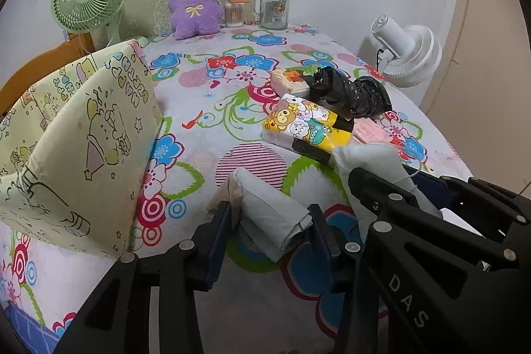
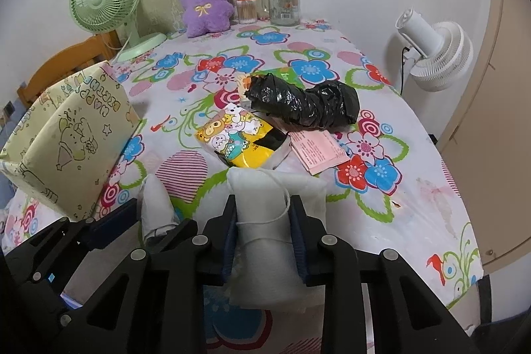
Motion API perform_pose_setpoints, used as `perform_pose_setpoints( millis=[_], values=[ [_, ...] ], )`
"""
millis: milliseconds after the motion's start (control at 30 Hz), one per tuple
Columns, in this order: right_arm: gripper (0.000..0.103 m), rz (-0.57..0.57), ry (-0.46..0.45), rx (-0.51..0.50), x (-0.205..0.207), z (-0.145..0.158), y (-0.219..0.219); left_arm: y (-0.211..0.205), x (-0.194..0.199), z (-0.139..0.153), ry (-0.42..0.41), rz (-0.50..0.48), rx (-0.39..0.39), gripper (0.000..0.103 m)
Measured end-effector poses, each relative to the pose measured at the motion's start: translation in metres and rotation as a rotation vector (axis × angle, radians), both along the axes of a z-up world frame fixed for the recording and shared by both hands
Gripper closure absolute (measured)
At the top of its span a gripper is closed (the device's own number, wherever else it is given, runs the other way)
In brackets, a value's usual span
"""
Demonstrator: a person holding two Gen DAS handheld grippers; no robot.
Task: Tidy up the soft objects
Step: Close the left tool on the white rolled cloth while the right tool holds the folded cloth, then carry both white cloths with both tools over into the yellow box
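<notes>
My left gripper (image 1: 270,221) is shut on a grey-white soft pouch (image 1: 268,204), held just above the flowered tablecloth; it also shows in the right wrist view (image 2: 156,204). My right gripper (image 2: 264,221) is shut on a second white soft pouch (image 2: 265,241) with a loose string, close to the right of the left one; this pouch shows in the left wrist view (image 1: 368,161). A yellow cartoon tissue pack (image 2: 240,138) lies just beyond both. A black plastic-wrapped bundle (image 2: 305,103) lies behind it. A pale yellow gift bag (image 1: 79,148) stands open at the left.
A purple plush toy (image 2: 207,4), a cotton swab jar (image 2: 246,9) and a glass jar (image 2: 284,0) stand at the table's far edge. A green fan (image 2: 106,2) is at the back left, a white fan (image 2: 434,52) off the right edge. A pink paper (image 2: 318,151) lies nearby.
</notes>
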State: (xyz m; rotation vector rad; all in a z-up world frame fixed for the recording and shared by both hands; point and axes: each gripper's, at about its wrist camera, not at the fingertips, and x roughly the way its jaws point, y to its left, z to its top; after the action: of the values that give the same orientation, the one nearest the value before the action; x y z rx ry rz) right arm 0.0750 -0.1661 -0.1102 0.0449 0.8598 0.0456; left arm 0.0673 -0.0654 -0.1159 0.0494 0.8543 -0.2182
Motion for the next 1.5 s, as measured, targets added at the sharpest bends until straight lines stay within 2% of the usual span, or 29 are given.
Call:
perform_pose_setpoints(
  millis=[400, 1500],
  values=[
    [0.071, 0.004, -0.035, 0.004, -0.008, 0.019, 0.002, 0.003, -0.010, 0.020, -0.037, 0.001, -0.002, 0.056],
    [0.071, 0.016, -0.172, -0.002, -0.034, 0.102, 0.018, 0.019, -0.028, 0.099, -0.170, -0.001, 0.006, 0.056]
  ],
)
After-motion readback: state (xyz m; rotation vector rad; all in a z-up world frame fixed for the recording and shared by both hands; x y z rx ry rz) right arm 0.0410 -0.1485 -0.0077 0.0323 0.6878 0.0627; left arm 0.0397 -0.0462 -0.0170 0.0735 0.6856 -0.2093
